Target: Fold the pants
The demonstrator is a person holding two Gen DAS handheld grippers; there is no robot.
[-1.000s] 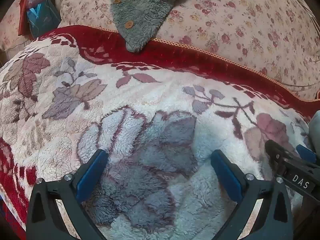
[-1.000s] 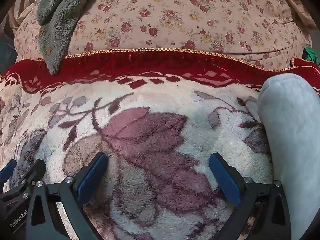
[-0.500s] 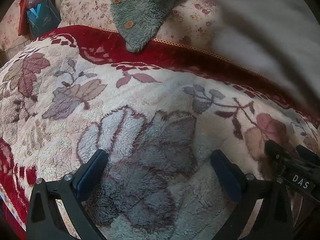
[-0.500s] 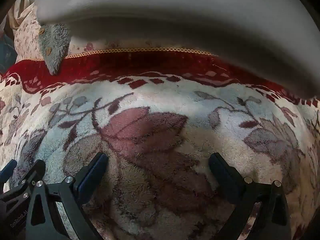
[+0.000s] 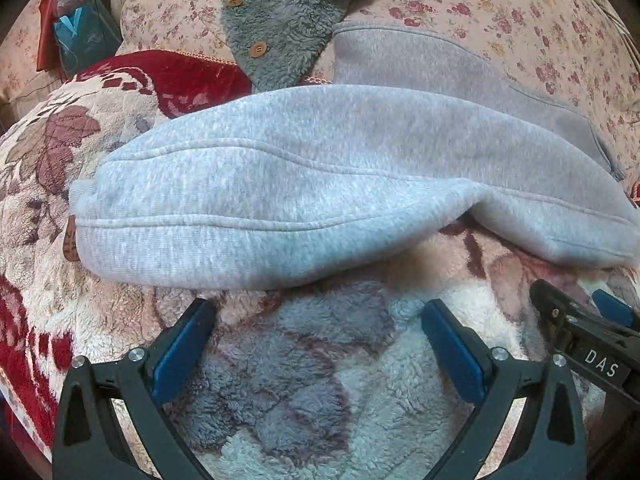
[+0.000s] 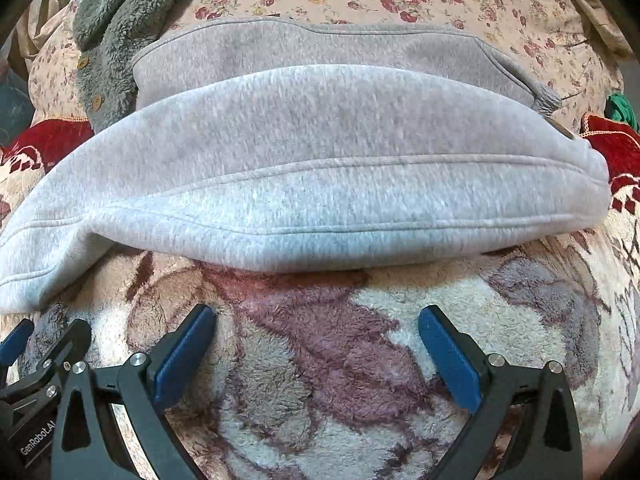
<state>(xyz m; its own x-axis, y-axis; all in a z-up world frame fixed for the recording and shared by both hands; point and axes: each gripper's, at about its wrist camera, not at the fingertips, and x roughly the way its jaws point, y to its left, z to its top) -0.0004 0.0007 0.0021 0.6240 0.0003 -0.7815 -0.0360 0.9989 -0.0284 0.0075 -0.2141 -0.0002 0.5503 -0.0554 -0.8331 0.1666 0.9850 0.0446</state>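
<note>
Pants [image 5: 320, 184], grey fleece: newly landed on the blanket [image 5: 304, 380], a second earlier bare, lying just beyond both grippers. Left gripper [image 5: 318, 332] and right gripper [image 6: 316, 332] were spread wide, empty; folding could begin.

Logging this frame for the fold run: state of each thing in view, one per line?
grey pants: lying across the blanket, unfolded, ungripped
left gripper: open, empty, short of the pants' near edge
right gripper: open, empty, short of the near edge
fleece garment: lying on the floral cover behind, partly under the pants
blanket: spread flat
</note>
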